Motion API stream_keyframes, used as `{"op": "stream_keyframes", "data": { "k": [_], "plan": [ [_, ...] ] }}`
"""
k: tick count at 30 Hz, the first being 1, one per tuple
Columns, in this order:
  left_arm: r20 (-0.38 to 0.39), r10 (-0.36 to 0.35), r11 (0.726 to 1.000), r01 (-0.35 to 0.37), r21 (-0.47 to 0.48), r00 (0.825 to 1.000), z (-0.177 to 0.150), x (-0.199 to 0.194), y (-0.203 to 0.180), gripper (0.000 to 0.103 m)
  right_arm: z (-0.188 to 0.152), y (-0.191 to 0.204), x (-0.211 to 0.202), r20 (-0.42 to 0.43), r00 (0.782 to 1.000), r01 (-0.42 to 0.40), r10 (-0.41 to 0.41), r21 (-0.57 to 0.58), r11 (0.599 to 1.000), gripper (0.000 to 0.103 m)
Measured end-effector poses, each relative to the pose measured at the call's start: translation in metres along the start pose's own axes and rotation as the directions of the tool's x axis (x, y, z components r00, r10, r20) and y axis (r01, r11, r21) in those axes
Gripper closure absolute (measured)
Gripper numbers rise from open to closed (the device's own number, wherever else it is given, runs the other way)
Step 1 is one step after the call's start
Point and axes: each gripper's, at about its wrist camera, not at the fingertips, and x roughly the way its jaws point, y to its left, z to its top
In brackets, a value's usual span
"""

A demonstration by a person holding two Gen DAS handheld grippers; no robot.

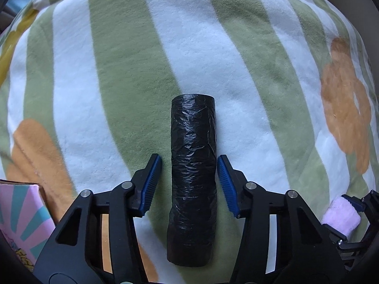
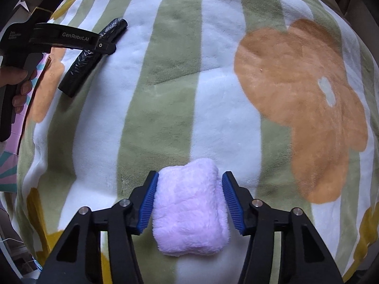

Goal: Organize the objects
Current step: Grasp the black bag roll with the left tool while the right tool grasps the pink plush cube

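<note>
Left tongs point(image 1: 189, 184) gape astride light, crinkly, slippery black bag roll point(image 1: 193, 177), grip mid-length; right tongs point(image 2: 188, 198) flank soft lilac cloth point(image 2: 189, 213), contact unclear.

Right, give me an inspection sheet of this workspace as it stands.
Surface: striped flower blanket, soft and uneven.
Job's things: black bag roll lying flat; lilac cloth folded.
Clutter: pink patterned box at the left edge.
Grippers: left gripper open, fingers either side of the roll with gaps; right gripper around the cloth, left finger touching, grip unclear.
Cables: nothing seen.
Surroundings: a hand holding the left gripper's handle.
</note>
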Motion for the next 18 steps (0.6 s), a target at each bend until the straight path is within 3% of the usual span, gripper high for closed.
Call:
{"op": "stream_keyframes", "data": {
  "k": [4,18],
  "plan": [
    [0.009,-0.031,0.999,0.031,-0.01,0.999,0.0,-0.004,0.006,0.074,0.001,0.002,-0.005,0.021,1.0,0.006,-0.005,-0.013,1.0,0.058],
    [0.061,-0.065,0.998,0.065,-0.007,0.996,-0.007,-0.039,0.003,0.074,0.004,-0.009,-0.027,0.072,0.997,0.003,-0.004,0.012,1.0,0.061]
  ]
}}
